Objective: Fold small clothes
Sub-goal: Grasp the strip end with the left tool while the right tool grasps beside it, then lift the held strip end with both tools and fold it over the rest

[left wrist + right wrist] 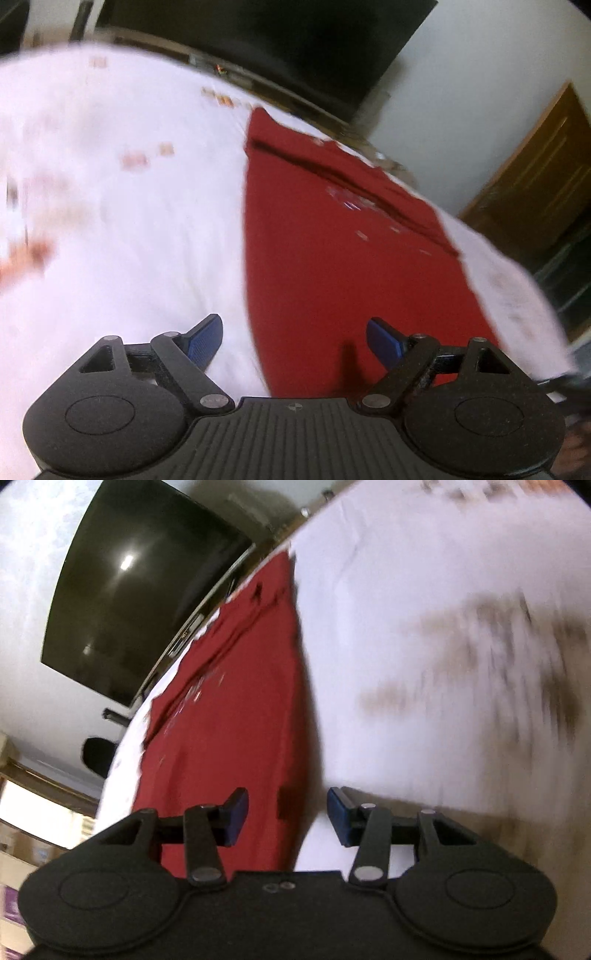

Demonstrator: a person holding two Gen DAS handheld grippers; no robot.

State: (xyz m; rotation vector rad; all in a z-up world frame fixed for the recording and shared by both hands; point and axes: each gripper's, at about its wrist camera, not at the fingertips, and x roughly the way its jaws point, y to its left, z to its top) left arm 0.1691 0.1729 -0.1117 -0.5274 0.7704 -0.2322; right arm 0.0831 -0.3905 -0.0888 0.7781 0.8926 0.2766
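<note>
A red garment (332, 240) lies flat on a white sheet (129, 221), folded lengthwise into a long strip with a small white print near its far end. My left gripper (295, 341) hovers over its near left edge, open wide, with nothing between the blue pads (207, 341). In the right wrist view the same red garment (236, 720) runs away from me. My right gripper (286, 818) stands open above its near right edge, and the pads grip nothing. Both views are blurred by motion.
The white sheet (424, 664) carries small faded printed patches. A large dark screen (140, 602) hangs on the wall beyond the far edge. A wooden door (535, 177) stands at the right, and boxes (22, 834) sit low at the left.
</note>
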